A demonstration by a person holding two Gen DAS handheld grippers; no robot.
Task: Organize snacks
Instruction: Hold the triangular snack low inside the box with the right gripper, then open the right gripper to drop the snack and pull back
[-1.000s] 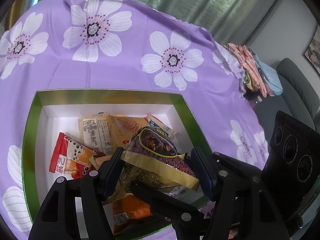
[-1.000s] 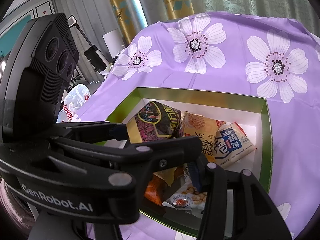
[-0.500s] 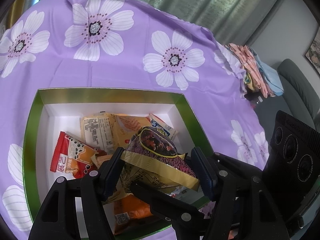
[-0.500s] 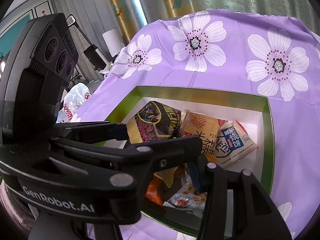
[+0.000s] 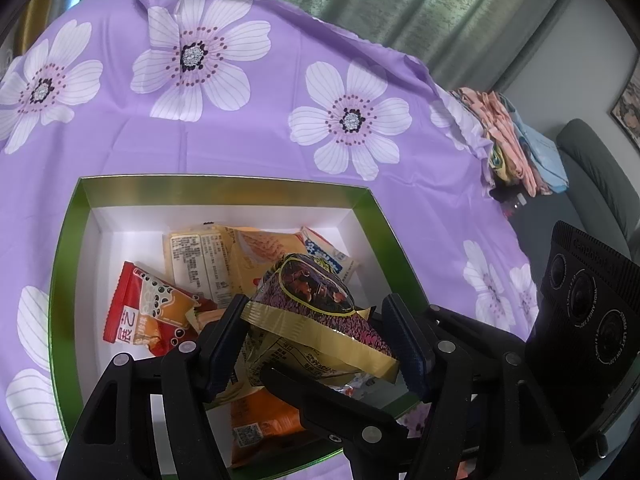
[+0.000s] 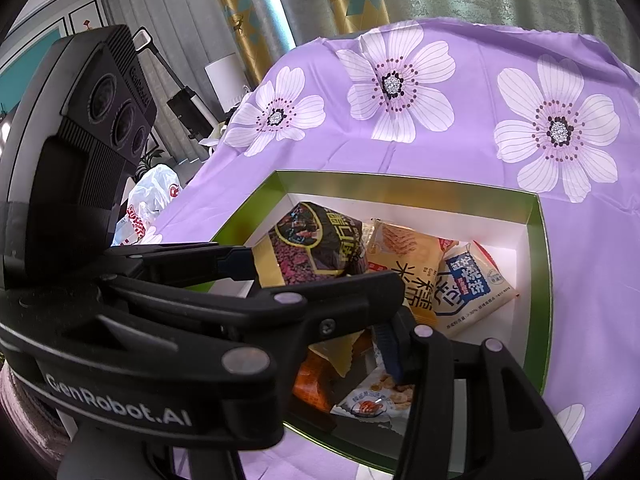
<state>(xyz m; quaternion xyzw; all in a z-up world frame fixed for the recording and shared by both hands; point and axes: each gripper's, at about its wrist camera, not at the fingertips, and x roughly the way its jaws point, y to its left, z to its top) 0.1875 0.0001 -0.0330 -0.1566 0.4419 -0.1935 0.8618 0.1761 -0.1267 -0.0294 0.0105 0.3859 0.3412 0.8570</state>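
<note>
the left hand-held gripper [image 5: 320, 340] pinches a purple snack bag [image 5: 316, 300] above the box [image 5: 224, 188]. the right hand-held gripper [image 6: 320, 312] crosses beneath; its state cannot be told. risk: collision snags the bag.

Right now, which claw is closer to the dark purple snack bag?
Left. The left claw clamps the dark purple snack bag between its pads; the right claw sits just beneath it.

Dark purple snack packet [image 5: 316, 300] held tilted above green-rimmed box [image 5: 224, 188] of snack packets.
</note>
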